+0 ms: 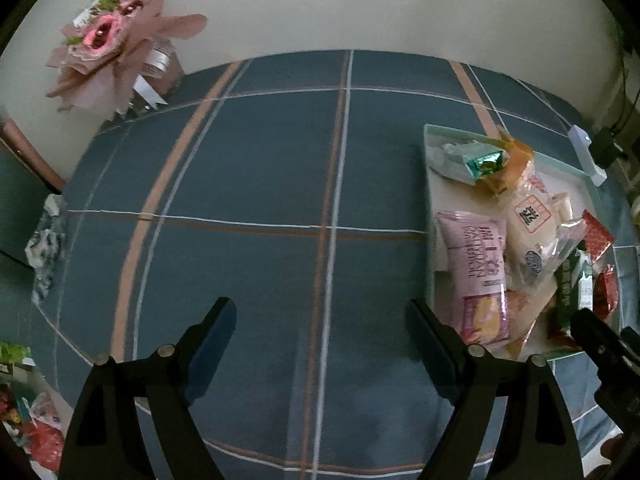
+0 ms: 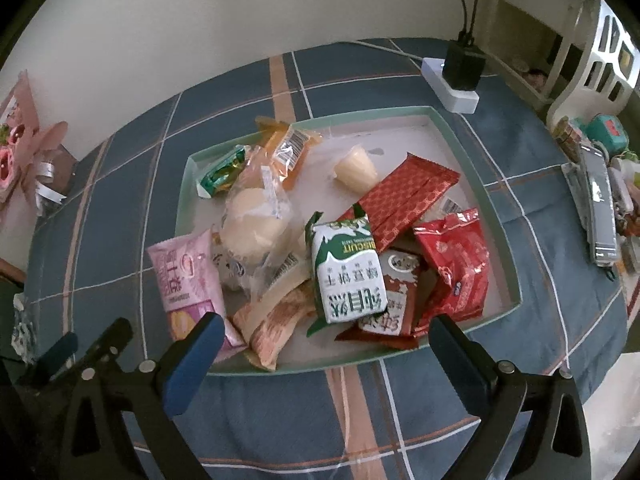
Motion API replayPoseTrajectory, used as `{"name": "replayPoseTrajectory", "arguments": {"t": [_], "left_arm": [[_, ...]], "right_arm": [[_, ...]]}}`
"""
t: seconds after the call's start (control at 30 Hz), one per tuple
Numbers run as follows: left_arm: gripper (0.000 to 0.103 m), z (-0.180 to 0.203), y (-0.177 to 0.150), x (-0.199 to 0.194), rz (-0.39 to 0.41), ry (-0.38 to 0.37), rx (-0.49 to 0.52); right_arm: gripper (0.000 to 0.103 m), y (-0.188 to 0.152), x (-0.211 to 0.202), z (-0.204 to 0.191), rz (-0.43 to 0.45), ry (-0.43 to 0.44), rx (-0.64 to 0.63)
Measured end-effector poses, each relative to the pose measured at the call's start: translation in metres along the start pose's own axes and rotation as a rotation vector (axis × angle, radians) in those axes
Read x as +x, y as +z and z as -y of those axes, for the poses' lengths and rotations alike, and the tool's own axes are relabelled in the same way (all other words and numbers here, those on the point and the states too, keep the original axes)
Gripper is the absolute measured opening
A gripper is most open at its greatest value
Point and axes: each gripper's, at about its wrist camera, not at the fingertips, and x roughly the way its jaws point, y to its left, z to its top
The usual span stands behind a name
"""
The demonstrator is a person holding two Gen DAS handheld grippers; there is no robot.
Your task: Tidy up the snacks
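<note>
A shallow pale-green tray (image 2: 476,184) on the blue plaid tablecloth holds several snack packets: a pink chip bag (image 2: 186,280), a green-and-white biscuit pack (image 2: 348,272), red packets (image 2: 456,264), a clear bag of round cakes (image 2: 252,220), an orange packet (image 2: 288,148) and a jelly cup (image 2: 354,170). My right gripper (image 2: 326,342) is open over the tray's near edge, nothing between its fingers. My left gripper (image 1: 322,332) is open over bare cloth, left of the tray (image 1: 430,184) and the pink chip bag (image 1: 478,272).
A pink paper bouquet (image 1: 108,40) stands at the back left by the wall. A white power strip with a black charger (image 2: 460,76) lies behind the tray. A remote and small clutter (image 2: 598,200) sit at the right edge. More packets (image 1: 36,420) lie off the table's left.
</note>
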Motion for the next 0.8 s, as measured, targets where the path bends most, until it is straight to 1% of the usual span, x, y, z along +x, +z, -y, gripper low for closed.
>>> {"name": "replayPoseTrajectory", "arguments": {"t": [0.17, 0.43, 0.8], "left_arm": [[0.087, -0.005, -0.007, -0.011, 0.032, 0.009, -0.006], [0.087, -0.001, -0.015, -0.018, 0.030, 0.031, 0.023], [0.087, -0.003, -0.018, -0.022, 0.026, 0.024, 0.020]], "right_arm": [[0.103, -0.011, -0.003, 0.002, 0.001, 0.010, 0.004], [0.103, -0.024, -0.006, 0.003, -0.002, 0.000, -0.012], [0.103, -0.028, -0.009, 0.000, 0.011, -0.007, -0.029]]}}
